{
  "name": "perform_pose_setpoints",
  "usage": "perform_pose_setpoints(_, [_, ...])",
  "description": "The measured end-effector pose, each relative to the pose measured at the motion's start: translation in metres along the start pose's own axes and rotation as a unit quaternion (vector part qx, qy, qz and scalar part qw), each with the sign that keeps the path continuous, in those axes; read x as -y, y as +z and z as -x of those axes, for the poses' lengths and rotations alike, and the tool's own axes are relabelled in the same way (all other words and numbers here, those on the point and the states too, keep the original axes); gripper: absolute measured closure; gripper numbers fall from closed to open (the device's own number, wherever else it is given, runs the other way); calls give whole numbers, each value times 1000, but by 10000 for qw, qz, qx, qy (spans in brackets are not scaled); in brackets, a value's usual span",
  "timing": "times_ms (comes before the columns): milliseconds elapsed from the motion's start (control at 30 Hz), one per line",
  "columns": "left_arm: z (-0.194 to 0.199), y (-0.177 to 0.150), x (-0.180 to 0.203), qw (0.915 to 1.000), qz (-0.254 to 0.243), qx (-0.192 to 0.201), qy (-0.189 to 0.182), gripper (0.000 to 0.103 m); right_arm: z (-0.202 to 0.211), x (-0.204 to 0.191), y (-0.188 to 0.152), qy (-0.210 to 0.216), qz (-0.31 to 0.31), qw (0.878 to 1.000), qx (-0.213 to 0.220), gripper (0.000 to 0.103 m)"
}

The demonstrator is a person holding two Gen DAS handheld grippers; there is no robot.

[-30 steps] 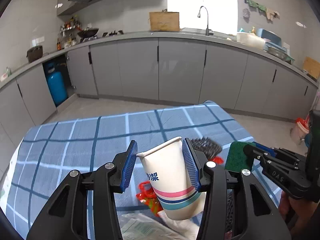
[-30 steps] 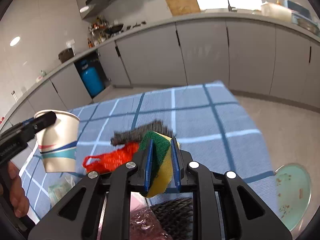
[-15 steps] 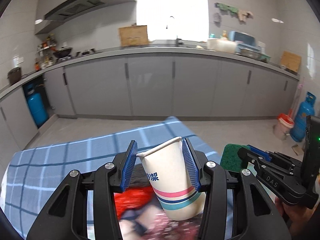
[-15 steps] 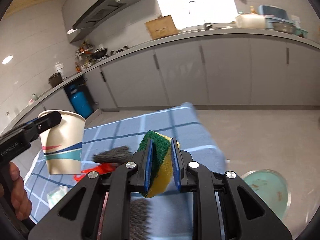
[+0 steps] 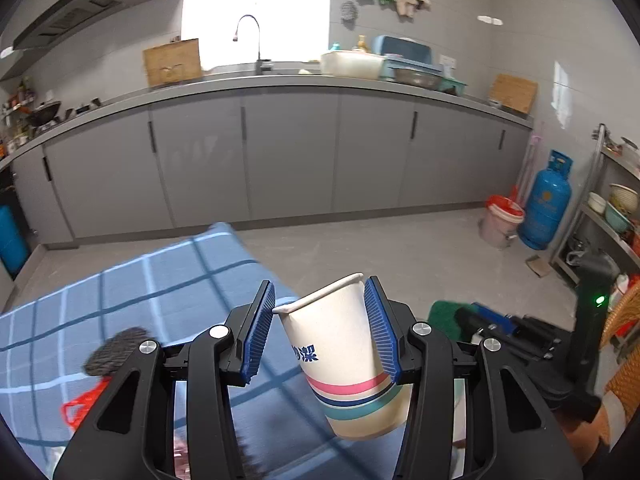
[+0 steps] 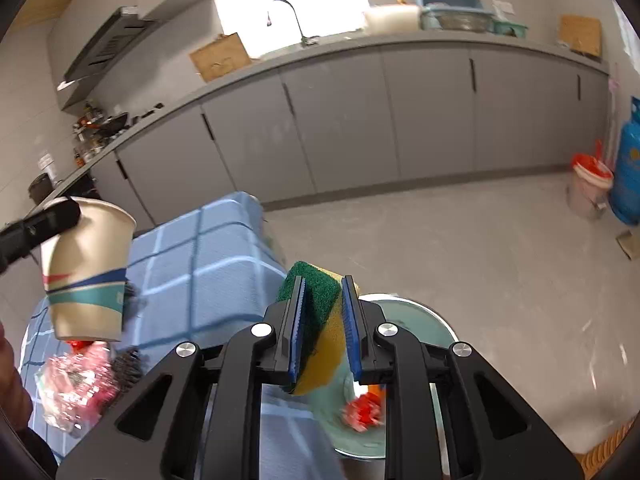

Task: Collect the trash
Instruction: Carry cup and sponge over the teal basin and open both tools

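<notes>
My left gripper [image 5: 320,328] is shut on a white paper cup [image 5: 348,368] with pink, blue and teal stripes, held tilted above the right edge of the blue checked tablecloth [image 5: 152,280]; the cup also shows in the right wrist view [image 6: 86,276]. My right gripper [image 6: 322,328] is shut on a green and yellow sponge [image 6: 320,320], held over a pale green bin [image 6: 416,328] on the floor with a red scrap [image 6: 364,410] inside. The sponge's green face shows in the left wrist view [image 5: 442,314].
A dark scouring pad [image 5: 116,350], a red net bag [image 5: 78,406] and a clear wrapper [image 6: 72,384] lie on the table. Grey cabinets [image 5: 288,156] run along the back. A blue gas cylinder [image 5: 546,200] and a red-rimmed bucket [image 5: 500,220] stand at the right.
Both grippers have swung right, off the table toward the floor, still holding the cup and the sponge. The green bin now lies under the right gripper.
</notes>
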State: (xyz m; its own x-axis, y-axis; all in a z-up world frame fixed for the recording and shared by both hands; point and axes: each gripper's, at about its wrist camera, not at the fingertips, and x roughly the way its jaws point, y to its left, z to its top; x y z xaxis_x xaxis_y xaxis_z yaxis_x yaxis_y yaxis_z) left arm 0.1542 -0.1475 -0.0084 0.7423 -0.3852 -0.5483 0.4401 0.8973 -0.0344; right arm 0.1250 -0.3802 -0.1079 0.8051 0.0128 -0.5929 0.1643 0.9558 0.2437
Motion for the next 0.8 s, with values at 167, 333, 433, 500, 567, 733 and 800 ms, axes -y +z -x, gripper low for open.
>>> perform_pose_setpoints(167, [-22, -4, 29, 9998, -75, -104, -182, 56, -16, 27, -15, -177, -141, 9996, -169, 83])
perform_pose_setpoints(333, [-40, -13, 52, 9989, -149, -242, -380, 52, -36, 42, -25, -342, -207, 9983, -413, 78])
perform_pose_setpoints(433, [-54, -15, 58, 9984, -111, -370, -415, 37, -38, 57, -31, -459, -395, 9975, -354, 40])
perform_pose_setpoints(500, [-63, -19, 58, 9982, -89, -489, -341, 26, -37, 66, -35, -525, -504, 9968, -325, 35])
perform_pose_setpoints(567, [-71, -21, 56, 9980, -82, -586, -225, 20, -39, 71, -40, -557, -595, 9960, -362, 35])
perform_pose_setpoints(733, [-77, -26, 45, 9970, 1, -770, -56, 18, -34, 79, -48, -571, -825, 9946, -259, 24])
perform_pose_setpoints(800, [-75, -27, 39, 9969, 40, -784, -40, 17, -31, 78, -50, -546, -868, 9945, -232, 22])
